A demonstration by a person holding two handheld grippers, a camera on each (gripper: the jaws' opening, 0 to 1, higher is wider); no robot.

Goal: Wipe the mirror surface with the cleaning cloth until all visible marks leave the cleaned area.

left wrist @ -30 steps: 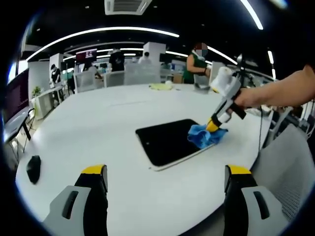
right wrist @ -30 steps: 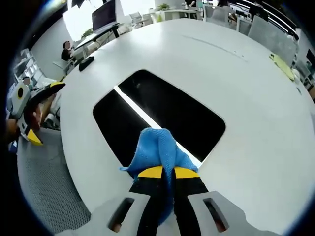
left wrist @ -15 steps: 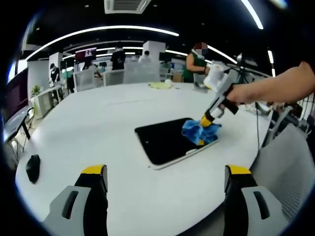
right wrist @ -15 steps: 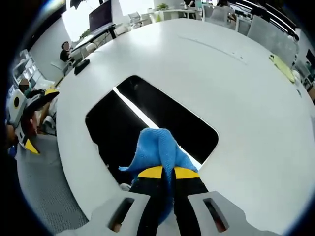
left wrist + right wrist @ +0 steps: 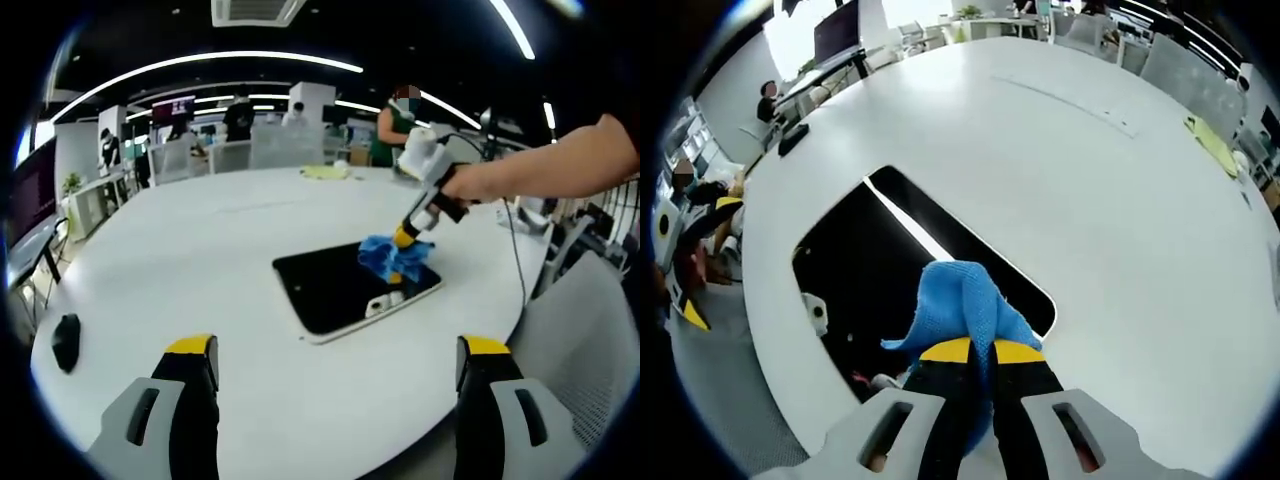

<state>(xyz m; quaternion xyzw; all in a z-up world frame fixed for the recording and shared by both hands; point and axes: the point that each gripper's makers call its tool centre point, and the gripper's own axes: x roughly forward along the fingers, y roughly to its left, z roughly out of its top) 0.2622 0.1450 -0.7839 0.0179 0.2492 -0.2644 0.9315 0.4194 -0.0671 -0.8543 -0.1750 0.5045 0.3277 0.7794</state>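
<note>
**Cloth on the glass, and a mirror that can slide**

My left tongs [image 5: 337, 375] hang spread wide and empty above the near part of the table [image 5: 200, 250], well apart from the work. Off to the left a small dark object [image 5: 67, 342] sits near the table edge. The mirror [image 5: 340, 290] lies flat mid-table. My right tongs [image 5: 980, 352] are pinched on the blue cleaning cloth [image 5: 962, 305], which is pressed onto the mirror's right end. The risk I judge: nothing holds the mirror, so a hard stroke could push it toward the table edge. The bunched cloth may also miss marks, or slip from the pinch.
</note>
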